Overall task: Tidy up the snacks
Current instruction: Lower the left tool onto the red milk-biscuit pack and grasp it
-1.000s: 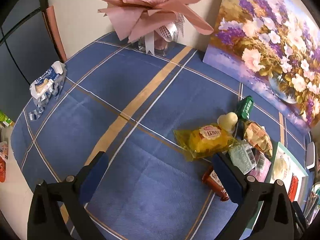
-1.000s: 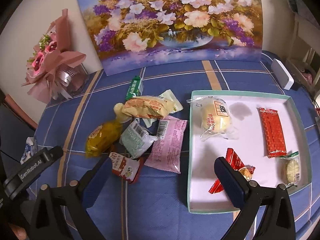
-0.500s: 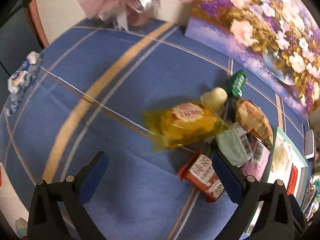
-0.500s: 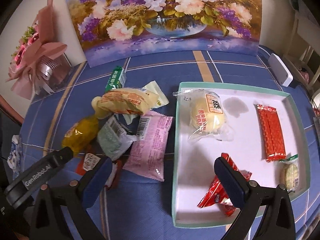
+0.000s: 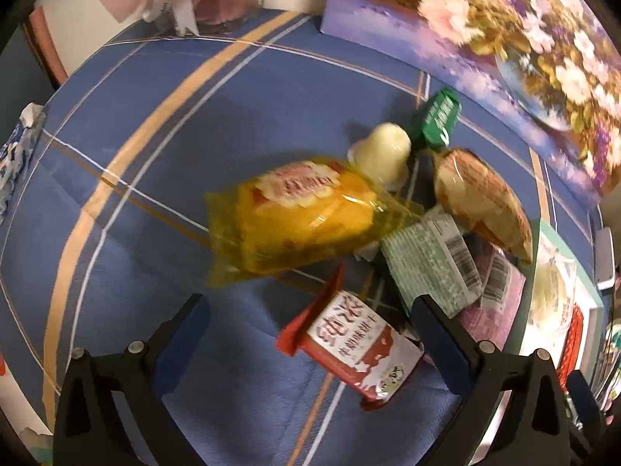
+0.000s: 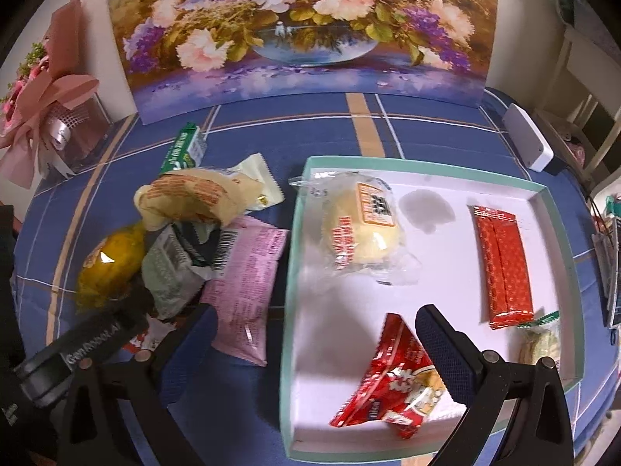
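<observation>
A pile of snacks lies on the blue tablecloth left of a white tray [image 6: 299,209]. In the left wrist view my open, empty left gripper [image 5: 310,330] straddles a red-and-white packet [image 5: 357,353]; beyond it lie a yellow packet [image 5: 299,217], a green-white packet [image 5: 431,268], a cream jelly cup [image 5: 386,151], a green bar [image 5: 438,116] and a bun packet [image 5: 481,198]. A pink packet [image 6: 248,272] lies beside the tray. My open, empty right gripper [image 6: 314,334] hovers over the tray's near left edge, above a red crumpled packet [image 6: 392,384]. The tray also holds a bun [image 6: 361,229], a red bar [image 6: 504,264] and a small cracker packet [image 6: 541,341].
A flower painting [image 6: 302,27] leans against the wall behind the table. A pink bouquet [image 6: 50,116] stands at the back left. A white box [image 6: 528,143] sits at the back right edge. A blue-white wrapper [image 5: 15,151] lies at the far left.
My left gripper has moved forward and right, closing in on the snack pile until the red-and-white packet lies between its fingers. My right gripper has moved forward toward the tray.
</observation>
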